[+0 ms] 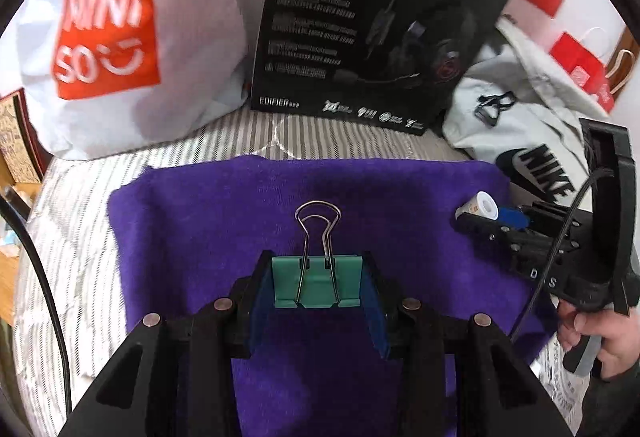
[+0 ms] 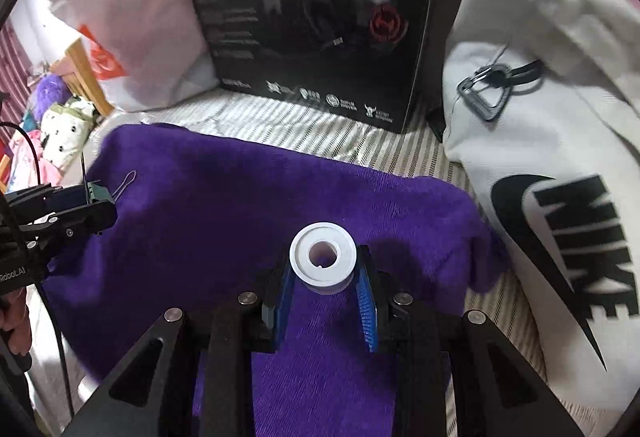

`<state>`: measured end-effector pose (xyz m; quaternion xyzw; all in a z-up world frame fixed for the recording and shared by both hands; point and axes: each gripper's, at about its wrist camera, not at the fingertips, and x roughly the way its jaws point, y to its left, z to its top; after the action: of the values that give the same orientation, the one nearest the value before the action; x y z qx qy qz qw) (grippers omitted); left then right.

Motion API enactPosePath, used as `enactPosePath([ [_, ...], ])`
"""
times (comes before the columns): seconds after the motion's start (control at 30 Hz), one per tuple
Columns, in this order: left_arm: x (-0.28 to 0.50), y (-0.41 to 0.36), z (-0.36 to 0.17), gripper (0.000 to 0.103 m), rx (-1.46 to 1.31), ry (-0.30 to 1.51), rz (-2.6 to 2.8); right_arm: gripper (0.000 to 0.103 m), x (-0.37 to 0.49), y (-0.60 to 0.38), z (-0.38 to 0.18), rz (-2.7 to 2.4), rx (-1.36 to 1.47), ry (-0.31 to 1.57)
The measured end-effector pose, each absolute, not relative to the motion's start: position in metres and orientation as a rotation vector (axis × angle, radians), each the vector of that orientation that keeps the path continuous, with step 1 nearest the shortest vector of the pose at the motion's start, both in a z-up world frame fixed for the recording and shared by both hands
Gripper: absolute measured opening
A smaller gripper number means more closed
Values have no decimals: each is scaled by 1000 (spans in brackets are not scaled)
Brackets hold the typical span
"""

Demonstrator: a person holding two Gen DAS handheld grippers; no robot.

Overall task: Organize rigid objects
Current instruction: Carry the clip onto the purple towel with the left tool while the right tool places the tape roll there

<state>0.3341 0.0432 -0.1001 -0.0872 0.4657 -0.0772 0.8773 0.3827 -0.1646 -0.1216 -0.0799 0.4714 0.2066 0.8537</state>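
In our left gripper (image 1: 318, 285) we hold a teal binder clip (image 1: 318, 283), a wide folded-metal body with two silver wire handles; the blue-padded fingers (image 1: 374, 301) press on its two short ends, clamped on it. Its wire loops point straight ahead, away from the camera, so the handles run along the fingers while the clip's broad body lies crosswise between them, out near the fingertips and over the purple towel (image 1: 208, 221). In our right gripper (image 2: 323, 277) we hold a small white spool (image 2: 323, 257), a round flanged roll with a hollow core; one flat flange faces up toward the camera, so its axis stands roughly upright, crosswise to the fingers. The blue ribbed pads (image 2: 366, 297) close on its sides near the tips, gripping it above the same towel. The left view shows the spool to the right of the clip, well apart from it. Beyond the towel lies striped bedding (image 1: 340, 141), then a black headset box (image 1: 368, 21) standing upright, a white Miniso bag (image 1: 108, 33) to its left and a white Nike bag (image 2: 560, 165) to its right.
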Motion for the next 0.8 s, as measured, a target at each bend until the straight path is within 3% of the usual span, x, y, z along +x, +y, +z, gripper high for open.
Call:
enactPosePath([
  [0.4, 354, 36, -119, 39, -136, 1035, -139, 29, 394, -159, -134, 420, -212, 1037],
  [0.47, 354, 34, -119, 40, -120, 1038, -138, 36, 394, -159, -135, 426, -209, 1047],
  [0.5, 354, 33, -120, 41, -115, 1041, -139, 40, 393, -160, -135, 436, -206, 1055],
  [0.57, 353, 30, -120, 55, -107, 1045, -153, 61, 388, -162, -136, 450, -197, 1071],
  [0.67, 345, 24, -122, 71, -72, 1057, -144, 61, 380, -168, -136, 432, -194, 1076],
  [0.8, 325, 23, -118, 69, -51, 1061, -100, 61, 352, -188, -118, 437, -105, 1076],
])
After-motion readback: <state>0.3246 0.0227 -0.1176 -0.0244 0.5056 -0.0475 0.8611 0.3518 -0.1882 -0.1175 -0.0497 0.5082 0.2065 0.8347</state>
